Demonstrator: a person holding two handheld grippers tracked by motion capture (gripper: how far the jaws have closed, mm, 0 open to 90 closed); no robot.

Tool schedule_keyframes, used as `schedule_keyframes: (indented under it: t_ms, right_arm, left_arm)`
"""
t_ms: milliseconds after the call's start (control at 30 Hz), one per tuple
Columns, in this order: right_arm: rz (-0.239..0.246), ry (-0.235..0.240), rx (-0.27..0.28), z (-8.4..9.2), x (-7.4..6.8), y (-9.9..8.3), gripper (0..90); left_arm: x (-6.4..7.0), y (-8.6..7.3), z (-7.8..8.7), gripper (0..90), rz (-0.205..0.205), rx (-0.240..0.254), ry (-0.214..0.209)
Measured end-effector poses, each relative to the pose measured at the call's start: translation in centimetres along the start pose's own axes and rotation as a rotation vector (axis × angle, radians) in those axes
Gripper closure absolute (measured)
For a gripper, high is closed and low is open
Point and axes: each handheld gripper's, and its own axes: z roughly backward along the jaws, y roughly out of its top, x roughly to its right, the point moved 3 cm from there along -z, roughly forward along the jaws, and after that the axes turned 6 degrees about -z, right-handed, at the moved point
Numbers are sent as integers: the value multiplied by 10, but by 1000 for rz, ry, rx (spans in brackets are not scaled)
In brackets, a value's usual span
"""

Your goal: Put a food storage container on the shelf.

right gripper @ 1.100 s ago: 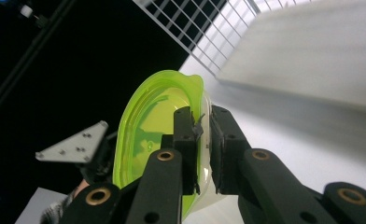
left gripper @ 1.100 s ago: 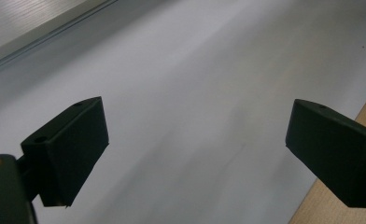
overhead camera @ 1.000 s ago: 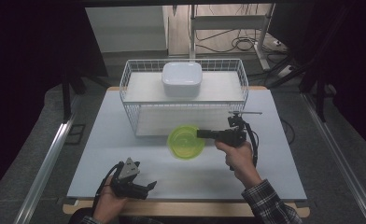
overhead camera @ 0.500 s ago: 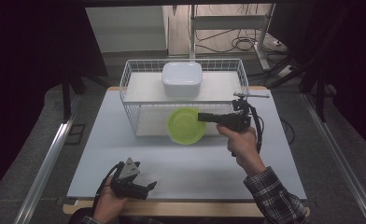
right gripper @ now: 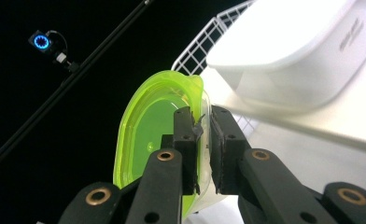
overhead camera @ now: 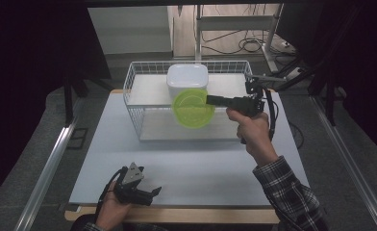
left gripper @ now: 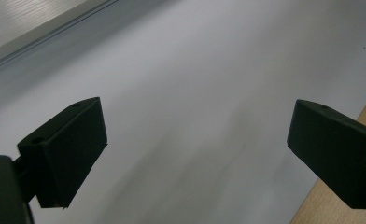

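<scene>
Black jaws of my left gripper (overhead camera: 150, 194) stand wide apart with nothing between them; I hold it low at the near left corner of the table (overhead camera: 105, 144), resting just above the pale grey surface, and in the left gripper view the two pads (left gripper: 73, 144) frame bare tabletop with the wooden edge strip (left gripper: 358, 116) at the right. Further along, at the middle of the table's far side, sits the white wire basket (overhead camera: 133, 103), its two levels open to the front. On its upper shelf rests a white square container (overhead camera: 187, 79), upright and toward the centre. Just in front of that container, lifted clear of the table and at the height of the basket's upper level, is the lime-green bowl (overhead camera: 192, 108), tilted so its inside faces the high camera. My right gripper (overhead camera: 210, 100) is clamped on the bowl's right rim, reaching in level from the right side. In the right gripper view the two pads (right gripper: 190, 140) pinch the translucent green wall (right gripper: 148, 135) between them, one inside and one outside, with the white container (right gripper: 302, 51) close behind. My right hand (overhead camera: 251, 130) grips the handle, plaid sleeve (overhead camera: 292, 197) trailing back toward the near right edge.
</scene>
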Motion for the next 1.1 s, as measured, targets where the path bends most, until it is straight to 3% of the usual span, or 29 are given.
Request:
schedule_keyframes:
  t_ms: [233,500,667,1100]
  right_arm:
    - [3,-18,34,-2,-10,24,822]
    - [11,-69,80,-13,-20,51,822]
    - [-15,-117,123,-24,-25,67,822]
    - [-72,-224,205,-44,-10,89,821]
  left_arm:
    - [0,0,0,41,2,-1,-3]
    - [0,0,0,42,3,-3,-9]
    - [1,0,-1,42,1,-5,-13]
    - [2,-1,-2,43,-2,-8,-28]
